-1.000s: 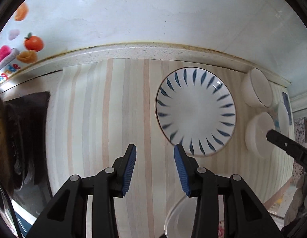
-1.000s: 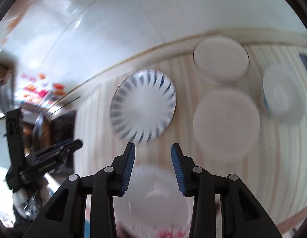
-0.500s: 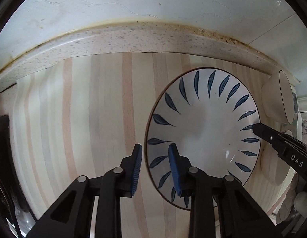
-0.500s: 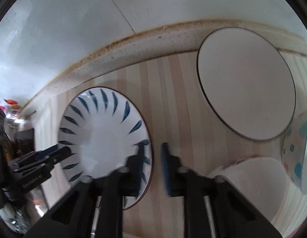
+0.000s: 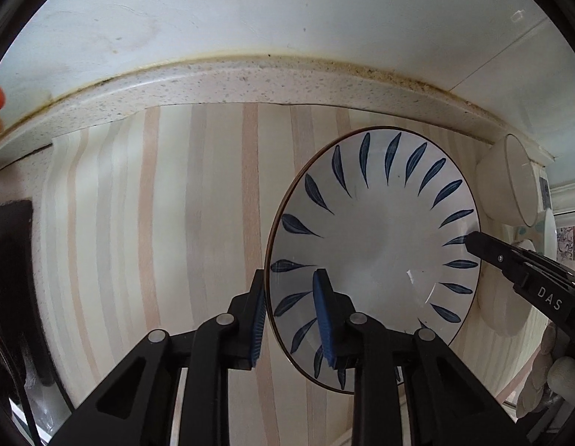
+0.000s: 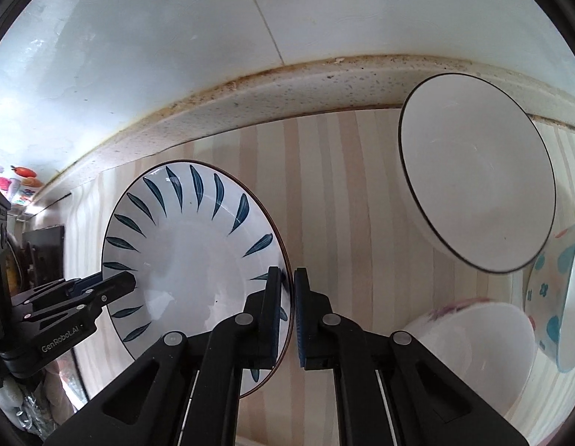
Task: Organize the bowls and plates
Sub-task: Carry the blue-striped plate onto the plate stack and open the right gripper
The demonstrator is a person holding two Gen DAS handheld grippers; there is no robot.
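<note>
A white plate with blue leaf marks [image 5: 376, 249] lies on the striped mat [image 5: 168, 230]; it also shows in the right wrist view [image 6: 191, 256]. My left gripper [image 5: 289, 316] straddles the plate's left rim, one finger outside and one over the plate, jaws partly closed with a gap. My right gripper [image 6: 287, 297] is shut on the plate's right rim, and shows in the left wrist view [image 5: 473, 239]. The left gripper shows in the right wrist view [image 6: 116, 284].
A white bowl with a dark rim [image 6: 477, 193] sits at the back right. A white bowl with a floral outside [image 6: 473, 338] and a blue-dotted bowl [image 6: 558, 297] stand to the right. The speckled counter ledge [image 5: 250, 81] and tiled wall lie behind.
Both grippers moved in on the leaf plate from either side. The right gripper closed on its right rim; the left gripper slid over its left rim.
</note>
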